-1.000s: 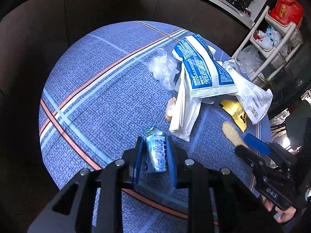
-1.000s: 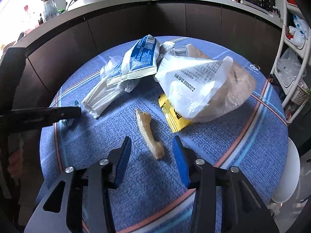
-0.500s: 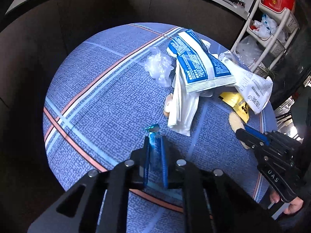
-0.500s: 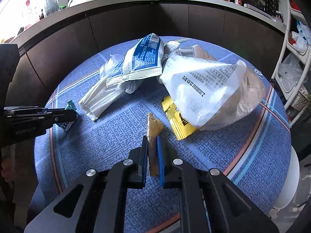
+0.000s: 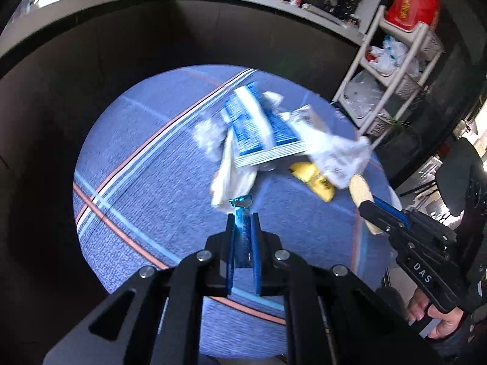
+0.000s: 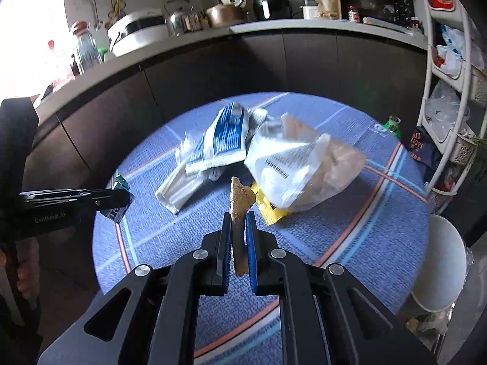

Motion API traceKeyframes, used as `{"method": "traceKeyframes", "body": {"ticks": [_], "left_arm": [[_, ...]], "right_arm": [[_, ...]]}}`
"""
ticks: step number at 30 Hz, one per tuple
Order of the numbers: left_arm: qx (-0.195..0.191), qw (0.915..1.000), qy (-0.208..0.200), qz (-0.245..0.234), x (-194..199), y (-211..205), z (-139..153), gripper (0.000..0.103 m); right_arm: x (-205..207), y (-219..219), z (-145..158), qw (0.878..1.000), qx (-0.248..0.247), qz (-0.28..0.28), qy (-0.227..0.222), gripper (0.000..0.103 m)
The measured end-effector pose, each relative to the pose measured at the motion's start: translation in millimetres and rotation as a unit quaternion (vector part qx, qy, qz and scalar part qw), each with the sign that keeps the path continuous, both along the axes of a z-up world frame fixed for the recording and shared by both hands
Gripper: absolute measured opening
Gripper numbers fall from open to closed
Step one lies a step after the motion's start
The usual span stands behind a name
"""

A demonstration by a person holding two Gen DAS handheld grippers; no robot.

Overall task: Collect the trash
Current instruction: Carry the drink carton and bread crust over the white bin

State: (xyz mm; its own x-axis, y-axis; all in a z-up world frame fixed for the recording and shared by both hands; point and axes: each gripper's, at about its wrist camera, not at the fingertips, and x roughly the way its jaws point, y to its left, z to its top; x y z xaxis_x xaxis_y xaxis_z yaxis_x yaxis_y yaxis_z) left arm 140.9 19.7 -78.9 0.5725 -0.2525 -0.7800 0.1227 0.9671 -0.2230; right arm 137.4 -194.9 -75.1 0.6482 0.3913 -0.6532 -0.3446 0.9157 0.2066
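While the rest of the litter sits in a heap on the round blue table [image 6: 350,243], two bits of it are pinched in the grippers. Low centre in the left wrist view, the left gripper [image 5: 243,223] is clamped on a small blue wrapper [image 5: 242,213], whose crumpled teal end pokes out past the fingertips. Same deal in the right wrist view: the right gripper [image 6: 238,222] is squeezed tight on a tan, stick-like scrap [image 6: 239,210] standing upright between the blue pads, and it looks clear of the tabletop.

Just behind that scrap, mid-frame, the pile is a yellow wrapper [image 6: 268,210] tucked partly under a big clear printed bag [image 6: 301,167], with a blue-and-white packet [image 6: 225,135] to its left lying on a white folded bag [image 6: 179,188].

Far lower right in the left view, a hand [image 5: 438,319] grips the right tool's handle. A white shelf rack [image 5: 392,70] stands at upper right, beyond the table.
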Motion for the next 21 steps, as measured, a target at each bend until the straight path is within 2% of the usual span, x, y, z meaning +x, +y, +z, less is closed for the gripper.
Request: {"method": "traceKeyframes", "body": {"ticks": [9, 13, 21], "left_arm": [[-0.003, 0.9978, -0.034, -0.058, -10.6, -50.7, 37.0, 0.010], [-0.024, 0.9954, -0.038, -0.084, -12.8, -71.1, 44.4, 0.010], [-0.031, 0.9891, -0.043, -0.137, -9.7, -127.6, 52.7, 0.010]], "right_arm": [[-23.8, -38.6, 25.7, 0.999, 0.027, -0.038, -0.028, 0.008], [-33.7, -61.0, 32.6, 0.997, 0.035, -0.060, -0.037, 0.008], [-46.0, -102.9, 33.7, 0.993, 0.045, -0.104, -0.044, 0.008]]}}
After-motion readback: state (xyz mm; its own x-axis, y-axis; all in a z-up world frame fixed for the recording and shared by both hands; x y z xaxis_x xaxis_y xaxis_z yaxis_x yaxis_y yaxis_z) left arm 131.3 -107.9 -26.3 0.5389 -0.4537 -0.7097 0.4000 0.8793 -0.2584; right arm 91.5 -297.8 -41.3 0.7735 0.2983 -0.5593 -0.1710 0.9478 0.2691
